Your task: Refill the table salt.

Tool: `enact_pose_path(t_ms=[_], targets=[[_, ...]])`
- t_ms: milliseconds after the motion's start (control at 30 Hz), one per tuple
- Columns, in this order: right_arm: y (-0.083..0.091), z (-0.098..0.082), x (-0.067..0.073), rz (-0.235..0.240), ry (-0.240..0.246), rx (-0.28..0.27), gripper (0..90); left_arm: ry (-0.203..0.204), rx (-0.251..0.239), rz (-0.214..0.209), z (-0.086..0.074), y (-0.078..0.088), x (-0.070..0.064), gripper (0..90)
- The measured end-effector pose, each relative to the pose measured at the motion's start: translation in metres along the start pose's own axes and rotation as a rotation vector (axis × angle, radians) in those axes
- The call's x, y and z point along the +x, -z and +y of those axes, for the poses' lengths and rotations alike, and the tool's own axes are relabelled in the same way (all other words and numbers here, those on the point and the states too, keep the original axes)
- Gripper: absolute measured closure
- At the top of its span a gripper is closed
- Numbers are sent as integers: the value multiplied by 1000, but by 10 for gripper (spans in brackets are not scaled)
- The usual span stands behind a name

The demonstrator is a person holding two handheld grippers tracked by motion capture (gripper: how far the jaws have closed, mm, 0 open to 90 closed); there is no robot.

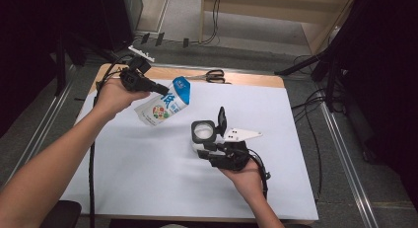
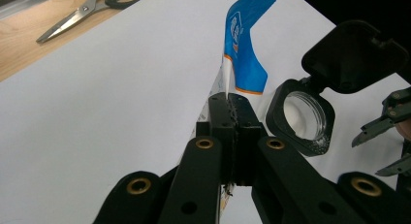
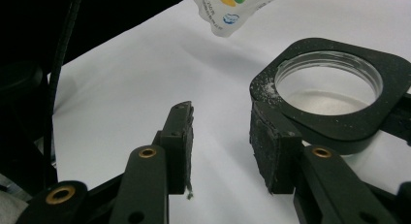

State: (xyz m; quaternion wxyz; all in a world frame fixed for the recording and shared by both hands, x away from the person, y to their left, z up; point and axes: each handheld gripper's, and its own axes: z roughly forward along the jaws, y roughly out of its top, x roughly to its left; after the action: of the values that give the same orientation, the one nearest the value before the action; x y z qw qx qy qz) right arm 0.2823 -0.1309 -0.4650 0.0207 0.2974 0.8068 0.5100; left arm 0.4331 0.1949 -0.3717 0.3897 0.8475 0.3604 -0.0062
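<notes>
Left gripper (image 1: 158, 89) clamped tight on blue-white pouch (image 1: 166, 105), held tilted above and left of jar (image 1: 203, 132). Jar lid flipped open; white powder already inside. Right gripper (image 3: 220, 146) half open just beside jar rim, holding nothing. Remaining, by judgement: finish pour, shut lid.

Scissors (image 1: 213, 76) with black handles lie flat on the bare wooden strip at the far edge of the surface (image 1: 148, 173), upper centre of the high view. A white sheet covers the rest of the surface. Cables (image 1: 310, 109) trail across the grey floor (image 1: 345, 154) at right.
</notes>
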Motion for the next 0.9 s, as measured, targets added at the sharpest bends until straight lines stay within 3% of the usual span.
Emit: enact_pose_path(t_ms=[433,567,900], targets=[[10,-7,-4,-32,-15,-15,621,-11,6,38,-10,-16,18,900],[10,-7,-4,-34,-14,-11,622,9,-6,26,-20,-16,25,900],[13,-6,-2,-22,-8,-17,624,16,-45,25,-41,5,28,900]])
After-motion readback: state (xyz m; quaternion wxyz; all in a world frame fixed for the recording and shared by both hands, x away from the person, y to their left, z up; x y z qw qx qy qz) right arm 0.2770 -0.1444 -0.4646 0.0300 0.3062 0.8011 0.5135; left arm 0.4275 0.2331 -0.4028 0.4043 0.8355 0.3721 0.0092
